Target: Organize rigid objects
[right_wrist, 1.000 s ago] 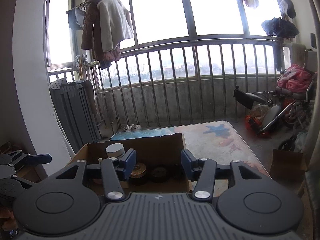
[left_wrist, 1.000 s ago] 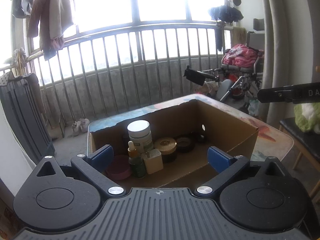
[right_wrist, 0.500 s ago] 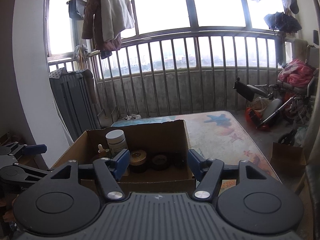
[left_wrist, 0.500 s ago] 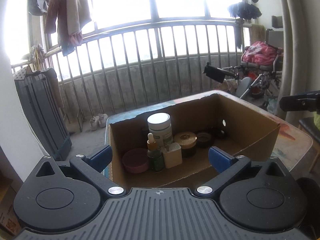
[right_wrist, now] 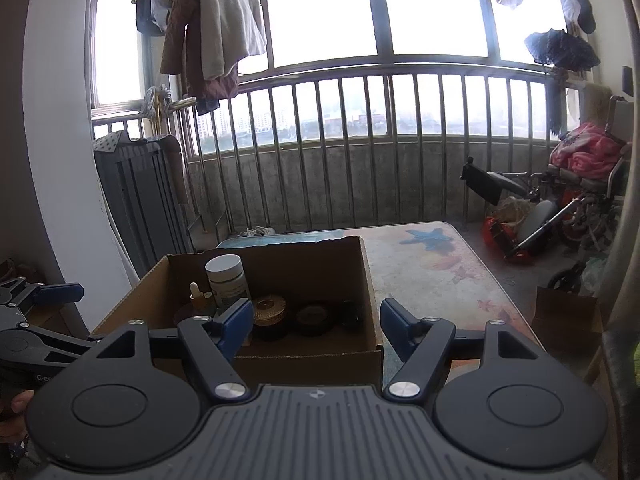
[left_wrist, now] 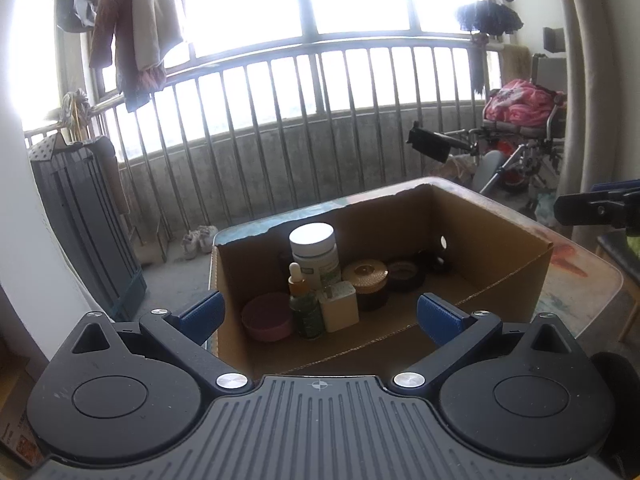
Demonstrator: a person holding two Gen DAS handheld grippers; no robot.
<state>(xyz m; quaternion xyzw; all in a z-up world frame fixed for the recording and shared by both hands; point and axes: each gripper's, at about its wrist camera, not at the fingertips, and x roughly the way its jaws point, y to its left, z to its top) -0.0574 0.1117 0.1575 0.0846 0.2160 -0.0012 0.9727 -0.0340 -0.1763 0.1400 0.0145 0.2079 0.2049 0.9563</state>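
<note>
An open cardboard box (left_wrist: 488,248) (right_wrist: 316,264) stands on a patterned table (right_wrist: 436,264). Inside it stand a white-lidded jar (left_wrist: 314,254) (right_wrist: 226,280), a dropper bottle (left_wrist: 304,304) (right_wrist: 196,294), a small white box (left_wrist: 340,306), a pink round tin (left_wrist: 267,317), a gold-lidded tin (left_wrist: 366,278) (right_wrist: 270,312) and dark round tins (left_wrist: 406,274) (right_wrist: 314,320). My left gripper (left_wrist: 318,316) hangs open in front of the box, nothing between its fingers. My right gripper (right_wrist: 316,322) is short of the box's near wall, its jaws opening with nothing held.
The table's right half (right_wrist: 460,280) beside the box is bare. Beyond the table runs a metal balcony railing (right_wrist: 360,152). A dark folded rack (left_wrist: 84,220) stands at the left, a wheelchair (right_wrist: 560,204) at the right. A small carton (right_wrist: 566,312) sits on the floor.
The right gripper's jaws have spread wider. The left wrist view has swung so that the box sits more to the right and farther from the fingers. The items inside have not moved.
</note>
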